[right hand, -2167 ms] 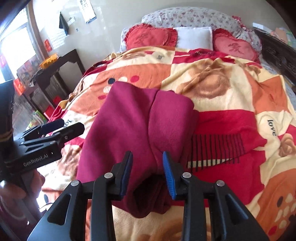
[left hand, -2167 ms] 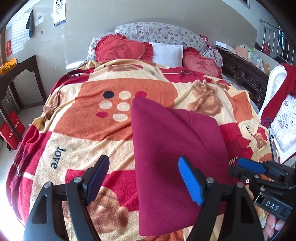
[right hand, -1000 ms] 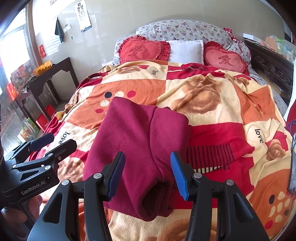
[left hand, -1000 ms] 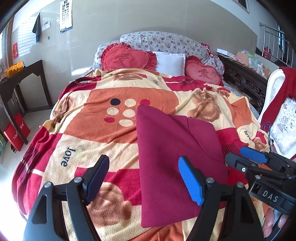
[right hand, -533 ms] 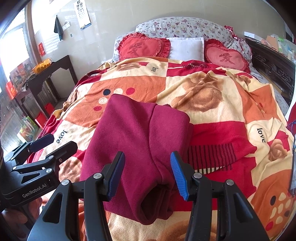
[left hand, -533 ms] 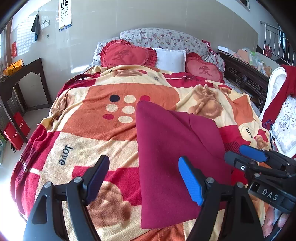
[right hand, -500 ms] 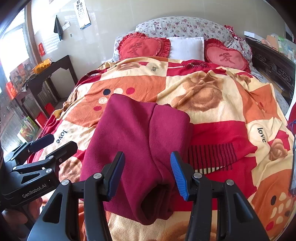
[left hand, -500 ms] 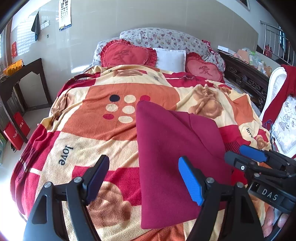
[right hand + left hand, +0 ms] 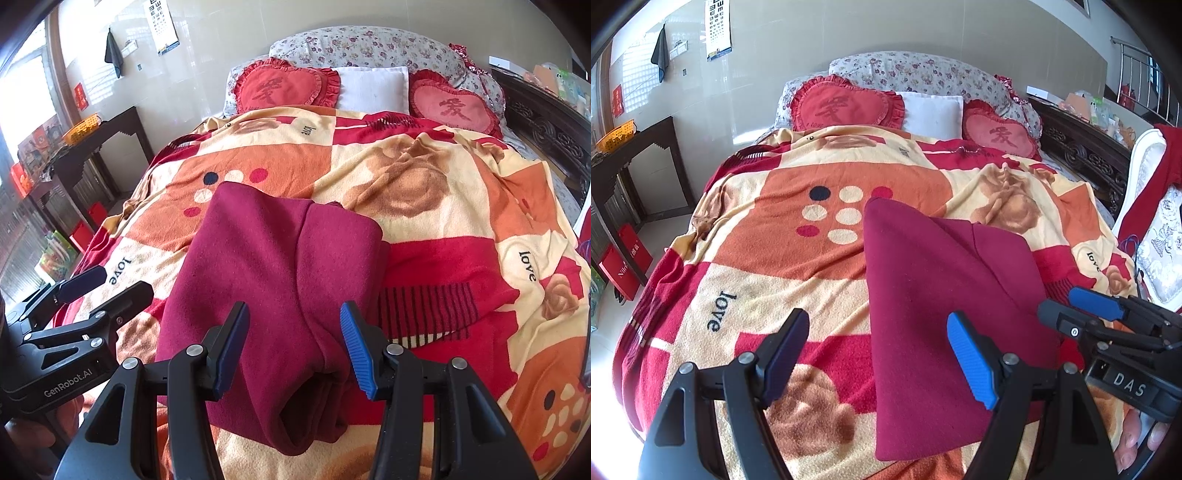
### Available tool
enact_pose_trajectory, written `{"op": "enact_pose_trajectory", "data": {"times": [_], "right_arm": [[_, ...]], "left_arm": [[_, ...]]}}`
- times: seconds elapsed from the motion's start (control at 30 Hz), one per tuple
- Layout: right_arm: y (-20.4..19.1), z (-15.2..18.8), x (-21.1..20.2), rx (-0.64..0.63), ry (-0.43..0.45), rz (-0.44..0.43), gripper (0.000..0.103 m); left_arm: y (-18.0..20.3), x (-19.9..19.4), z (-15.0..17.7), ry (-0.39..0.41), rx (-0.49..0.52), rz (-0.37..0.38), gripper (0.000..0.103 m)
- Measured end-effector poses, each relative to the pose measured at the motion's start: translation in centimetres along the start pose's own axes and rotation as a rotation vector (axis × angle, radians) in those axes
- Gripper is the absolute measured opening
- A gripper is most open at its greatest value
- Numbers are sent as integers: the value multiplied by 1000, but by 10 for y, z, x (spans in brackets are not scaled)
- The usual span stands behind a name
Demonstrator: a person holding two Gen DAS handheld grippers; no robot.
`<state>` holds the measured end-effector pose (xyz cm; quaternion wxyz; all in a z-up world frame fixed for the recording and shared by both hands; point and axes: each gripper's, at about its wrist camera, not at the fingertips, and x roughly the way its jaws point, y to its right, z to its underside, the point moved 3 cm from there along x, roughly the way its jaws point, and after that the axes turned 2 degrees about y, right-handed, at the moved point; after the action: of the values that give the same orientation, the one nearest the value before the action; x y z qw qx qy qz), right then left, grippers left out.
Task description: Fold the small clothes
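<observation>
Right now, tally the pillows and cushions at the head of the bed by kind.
Red heart-shaped frilled cushions: 2
White rectangular pillow: 1
Floral-print pillow: at least 1, partly hidden
Total: 4

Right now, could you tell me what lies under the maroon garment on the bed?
The maroon garment lies folded on the patterned blanket, covering part of its dots and squares. Whatever else lies beneath the cloth is hidden.
</observation>
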<state>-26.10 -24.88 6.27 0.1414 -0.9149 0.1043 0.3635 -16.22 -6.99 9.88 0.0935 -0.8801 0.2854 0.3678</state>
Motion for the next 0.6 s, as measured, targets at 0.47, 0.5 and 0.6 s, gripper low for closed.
{"op": "enact_pose_trajectory", "data": {"times": [0.47, 0.5, 0.6], "right_arm": [[-1, 0, 5, 5, -13, -2, 34], [0, 0, 5, 7, -14, -3, 34], [2, 1, 6, 12, -20, -2, 34]], "left_arm": [[0, 2, 0, -4, 0, 0, 81], [0, 3, 0, -5, 1, 0, 81], [0, 6, 0, -11, 3, 3, 81]]}}
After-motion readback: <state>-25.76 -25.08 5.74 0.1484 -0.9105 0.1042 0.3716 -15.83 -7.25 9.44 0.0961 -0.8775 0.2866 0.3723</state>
